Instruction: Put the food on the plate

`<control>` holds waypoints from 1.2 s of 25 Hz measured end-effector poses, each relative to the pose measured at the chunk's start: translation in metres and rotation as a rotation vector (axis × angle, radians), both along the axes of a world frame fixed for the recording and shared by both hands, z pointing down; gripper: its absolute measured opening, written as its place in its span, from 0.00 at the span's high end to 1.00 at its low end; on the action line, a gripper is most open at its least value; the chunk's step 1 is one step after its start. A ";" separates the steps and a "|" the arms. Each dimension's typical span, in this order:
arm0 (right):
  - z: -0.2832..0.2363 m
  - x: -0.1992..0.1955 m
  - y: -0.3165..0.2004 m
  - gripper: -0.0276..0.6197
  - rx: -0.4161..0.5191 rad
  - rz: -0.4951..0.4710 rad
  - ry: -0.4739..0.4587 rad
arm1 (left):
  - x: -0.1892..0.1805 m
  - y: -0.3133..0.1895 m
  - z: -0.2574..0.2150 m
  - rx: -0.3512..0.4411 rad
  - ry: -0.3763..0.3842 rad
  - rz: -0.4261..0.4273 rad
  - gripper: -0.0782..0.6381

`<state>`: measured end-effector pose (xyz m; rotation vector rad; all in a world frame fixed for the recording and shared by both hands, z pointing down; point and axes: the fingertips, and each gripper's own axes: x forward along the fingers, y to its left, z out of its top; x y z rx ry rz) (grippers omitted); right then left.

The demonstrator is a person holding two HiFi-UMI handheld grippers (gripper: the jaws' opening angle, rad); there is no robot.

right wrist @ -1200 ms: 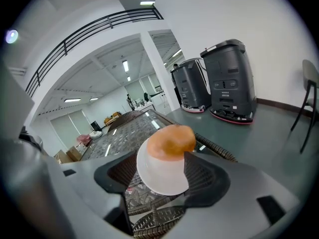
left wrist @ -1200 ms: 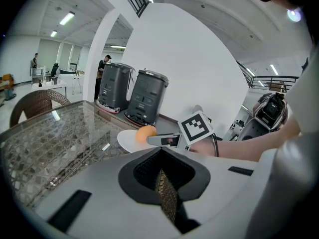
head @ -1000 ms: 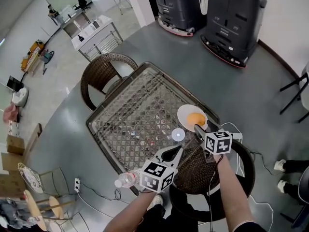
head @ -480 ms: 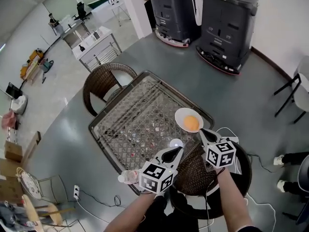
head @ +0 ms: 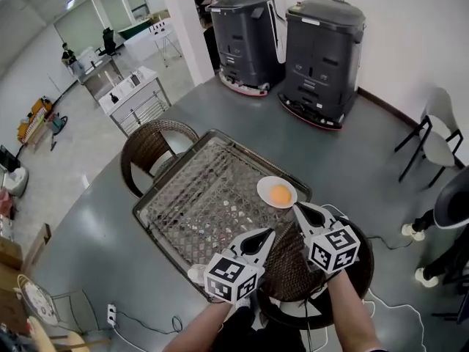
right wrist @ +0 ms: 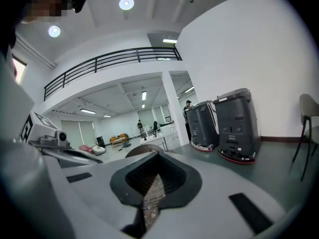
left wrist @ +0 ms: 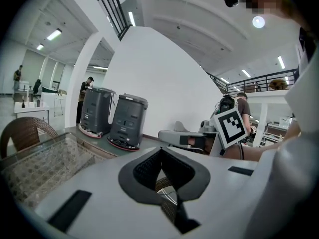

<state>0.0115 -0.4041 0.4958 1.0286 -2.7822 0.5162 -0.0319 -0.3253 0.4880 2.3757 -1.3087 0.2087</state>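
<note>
An orange round piece of food (head: pixel 279 194) lies on a white plate (head: pixel 264 185) at the near right corner of the mesh-topped table (head: pixel 198 189). My right gripper (head: pixel 297 207) hovers just short of the plate, above the table's edge; its jaws are shut with nothing in them, as the right gripper view (right wrist: pixel 155 158) confirms. Lower and to the left, my left gripper (head: pixel 270 232) is also shut and empty, and the same shows in the left gripper view (left wrist: pixel 160 156). Both grippers point nearly level across the room.
A clear bottle (head: pixel 196 273) lies at the table's near edge, partly behind the left gripper's cube. Wicker chairs stand below my hands (head: pixel 293 270) and at the table's far left (head: pixel 150 147). Two dark grey machines (head: pixel 322 57) stand behind. A person's shoes (head: pixel 418 251) show at the right.
The right gripper was open at the food on the plate; it has shut empty and drawn up and back. The left gripper has risen too. The food stays on the plate.
</note>
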 end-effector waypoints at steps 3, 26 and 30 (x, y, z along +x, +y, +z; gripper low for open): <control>-0.030 -0.004 0.016 0.95 0.043 0.009 -0.016 | -0.003 0.007 -0.019 0.042 0.017 0.009 0.88; -0.130 -0.023 0.084 0.95 0.229 0.080 -0.052 | -0.020 0.043 -0.098 0.188 0.055 0.116 0.88; -0.134 -0.024 0.089 0.95 0.235 0.074 -0.048 | -0.021 0.046 -0.101 0.193 0.056 0.116 0.88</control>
